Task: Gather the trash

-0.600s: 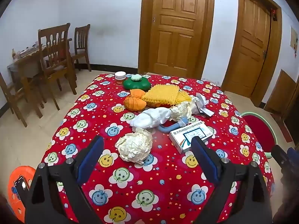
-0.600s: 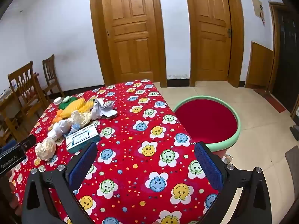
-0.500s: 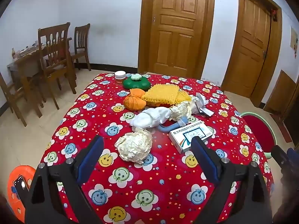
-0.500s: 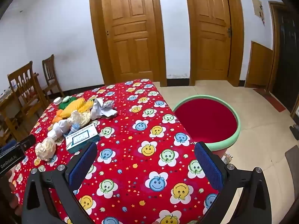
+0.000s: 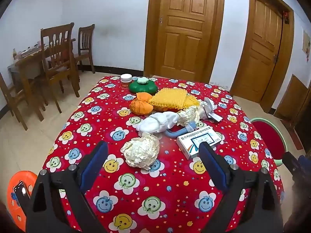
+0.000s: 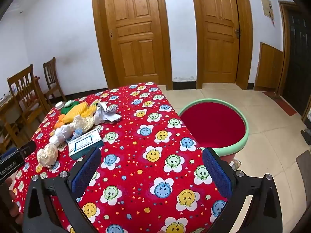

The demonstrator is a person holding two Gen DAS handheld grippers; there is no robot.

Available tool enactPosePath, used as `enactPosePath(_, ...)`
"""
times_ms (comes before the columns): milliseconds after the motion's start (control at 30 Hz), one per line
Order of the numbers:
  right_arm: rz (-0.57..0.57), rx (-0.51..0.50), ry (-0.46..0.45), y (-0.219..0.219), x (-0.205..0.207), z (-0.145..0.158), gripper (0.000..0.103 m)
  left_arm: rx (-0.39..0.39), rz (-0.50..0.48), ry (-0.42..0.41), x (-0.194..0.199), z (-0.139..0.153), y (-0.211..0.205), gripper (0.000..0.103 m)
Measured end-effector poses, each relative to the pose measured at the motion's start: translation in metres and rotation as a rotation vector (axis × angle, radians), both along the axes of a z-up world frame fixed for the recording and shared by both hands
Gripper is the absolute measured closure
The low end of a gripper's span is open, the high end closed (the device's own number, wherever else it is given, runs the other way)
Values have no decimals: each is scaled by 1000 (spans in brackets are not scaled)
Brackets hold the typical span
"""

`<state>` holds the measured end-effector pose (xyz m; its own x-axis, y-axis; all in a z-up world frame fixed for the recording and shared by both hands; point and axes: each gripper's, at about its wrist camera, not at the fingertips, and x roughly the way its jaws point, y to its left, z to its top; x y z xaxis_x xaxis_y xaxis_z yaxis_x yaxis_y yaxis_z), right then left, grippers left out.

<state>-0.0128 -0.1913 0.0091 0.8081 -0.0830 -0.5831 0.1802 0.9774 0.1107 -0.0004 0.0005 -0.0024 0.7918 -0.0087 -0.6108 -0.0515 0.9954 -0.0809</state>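
A crumpled cream paper ball (image 5: 141,152) (image 6: 47,154) lies on the red smiley tablecloth (image 5: 159,186) (image 6: 140,155), just beyond my open left gripper (image 5: 153,162). Behind it sit a white wad (image 5: 159,123), a blue curved piece (image 5: 176,133), a white medicine box (image 5: 198,140) (image 6: 85,142), a grey crumpled paper (image 5: 209,106) (image 6: 107,113), a yellow knobbly pad (image 5: 171,98) and an orange bundle (image 5: 141,105). My right gripper (image 6: 151,171) is open over bare cloth, with nothing between its fingers.
A green-rimmed red round stool (image 6: 213,125) (image 5: 270,137) stands right of the table. A white jar (image 5: 126,80) and a green dish (image 5: 143,86) sit at the far edge. Wooden chairs (image 5: 56,58) stand left. An orange stool with a phone (image 5: 18,192) is bottom left.
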Motion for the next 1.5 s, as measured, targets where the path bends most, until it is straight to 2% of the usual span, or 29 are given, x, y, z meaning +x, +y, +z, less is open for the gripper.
enactPosePath(700,-9,-10,-18,-3,-5,9,0,-8,-3,-18,-6,19,3,9)
enactPosePath(1500,-10,-11,-23,-3,-7,12,0,-13,-4,-21,-6,21,3,9)
